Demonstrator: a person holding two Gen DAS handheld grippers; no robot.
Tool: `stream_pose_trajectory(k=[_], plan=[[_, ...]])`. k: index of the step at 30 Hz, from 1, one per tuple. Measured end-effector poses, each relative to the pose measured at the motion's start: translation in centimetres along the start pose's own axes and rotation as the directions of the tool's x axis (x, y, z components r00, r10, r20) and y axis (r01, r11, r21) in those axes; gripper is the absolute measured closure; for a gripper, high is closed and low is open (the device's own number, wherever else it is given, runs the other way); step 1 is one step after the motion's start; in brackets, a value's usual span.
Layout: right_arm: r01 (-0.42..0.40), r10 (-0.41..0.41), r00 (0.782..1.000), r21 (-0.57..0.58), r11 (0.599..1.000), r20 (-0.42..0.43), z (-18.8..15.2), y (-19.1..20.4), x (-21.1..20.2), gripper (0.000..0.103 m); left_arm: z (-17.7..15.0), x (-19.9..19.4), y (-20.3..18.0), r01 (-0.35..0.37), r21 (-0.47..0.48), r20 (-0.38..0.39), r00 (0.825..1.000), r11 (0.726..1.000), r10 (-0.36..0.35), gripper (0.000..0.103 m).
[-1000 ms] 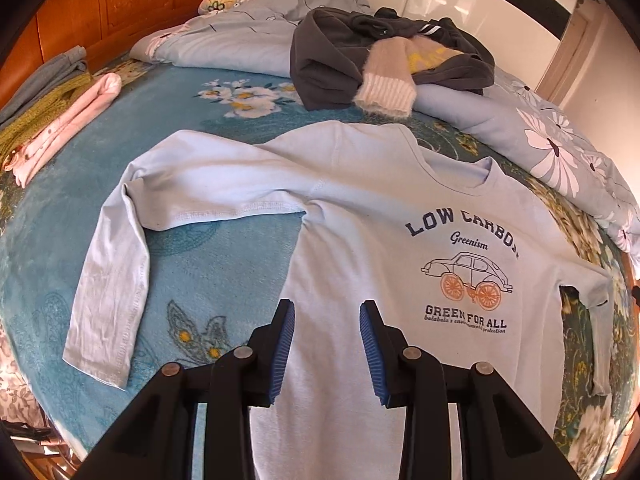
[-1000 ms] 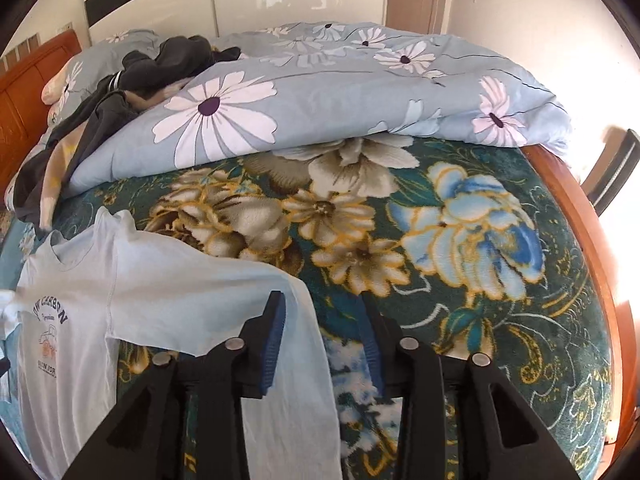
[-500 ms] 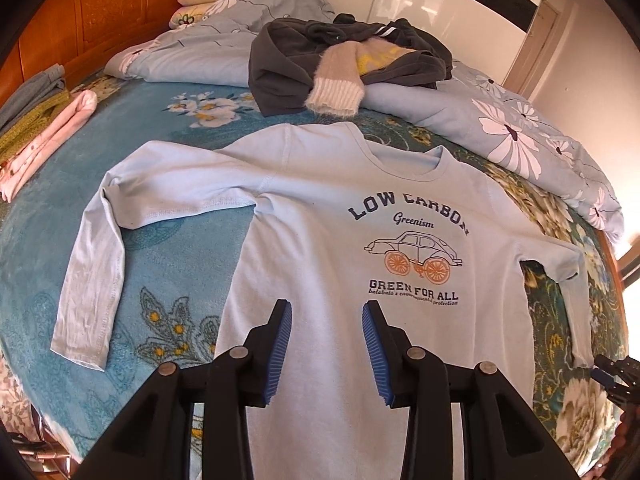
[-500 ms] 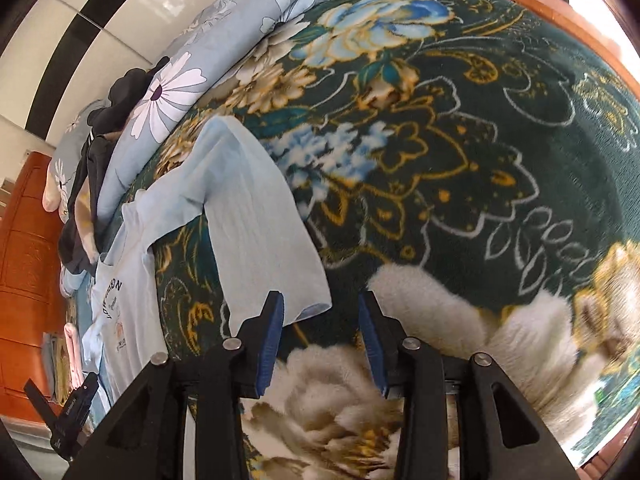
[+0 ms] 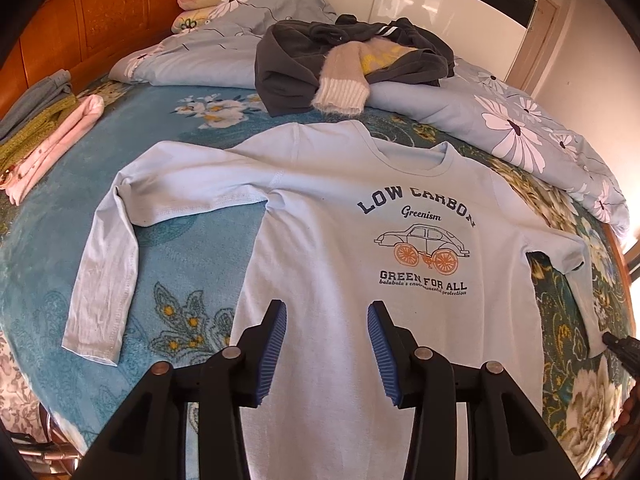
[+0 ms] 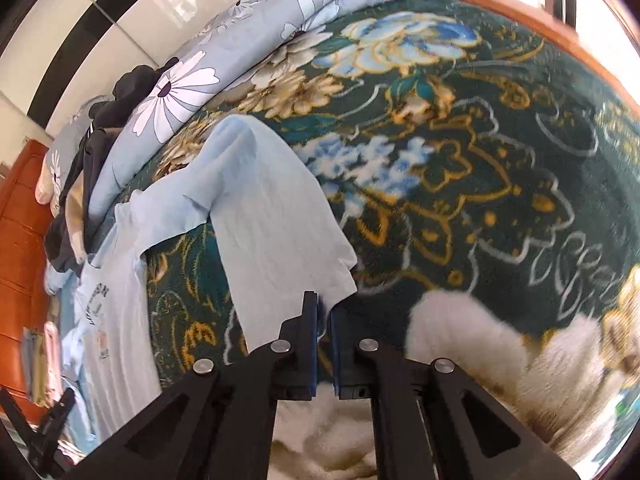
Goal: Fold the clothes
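A light blue long-sleeved shirt [image 5: 340, 240] with a car print lies face up and spread flat on the bed. My left gripper [image 5: 326, 312] hovers over its lower body; its jaws are opening and nothing is between the pads. The shirt's left sleeve [image 5: 108, 272] bends down toward the bed's near edge. In the right wrist view, my right gripper [image 6: 323, 300] is shut on the cuff of the other sleeve [image 6: 272, 216], which humps up slightly from the blanket. That gripper's tip [image 5: 618, 346] shows at the right edge of the left wrist view.
A dark pile of clothes [image 5: 340, 56] with a beige knit lies on the flowered duvet [image 5: 520, 128] at the back. Folded garments [image 5: 44, 128] are stacked at the far left by the wooden headboard [image 5: 100, 12]. The floral blanket [image 6: 460, 160] covers the bed.
The right gripper rolled and came down to the sleeve's cuff, then shut on it. The left gripper's jaws have widened a little above the shirt.
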State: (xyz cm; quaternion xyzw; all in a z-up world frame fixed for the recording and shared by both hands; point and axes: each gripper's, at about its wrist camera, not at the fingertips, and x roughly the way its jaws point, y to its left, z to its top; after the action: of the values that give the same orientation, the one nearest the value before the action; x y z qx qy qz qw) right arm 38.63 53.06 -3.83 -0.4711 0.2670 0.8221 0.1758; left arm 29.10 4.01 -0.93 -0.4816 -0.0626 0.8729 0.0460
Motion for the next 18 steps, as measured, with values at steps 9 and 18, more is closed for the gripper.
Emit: stream_pose_trajectory(k=[9,18], plan=[[0.358,-0.335,0.926,-0.120,0.926,0.177,9.2,-5.2,-2.1,0.099,0.9,1.1,1.6,-0.052,-0.049,-0.022,0.998,0.997,0.051,0.057],[0.158,-0.167,0.978,0.075,0.985,0.125,10.2,-10.0,-1.1,0.099,1.7,1.8,3.4,-0.094,-0.084,-0.041,0.995,0.992,0.091,0.057]])
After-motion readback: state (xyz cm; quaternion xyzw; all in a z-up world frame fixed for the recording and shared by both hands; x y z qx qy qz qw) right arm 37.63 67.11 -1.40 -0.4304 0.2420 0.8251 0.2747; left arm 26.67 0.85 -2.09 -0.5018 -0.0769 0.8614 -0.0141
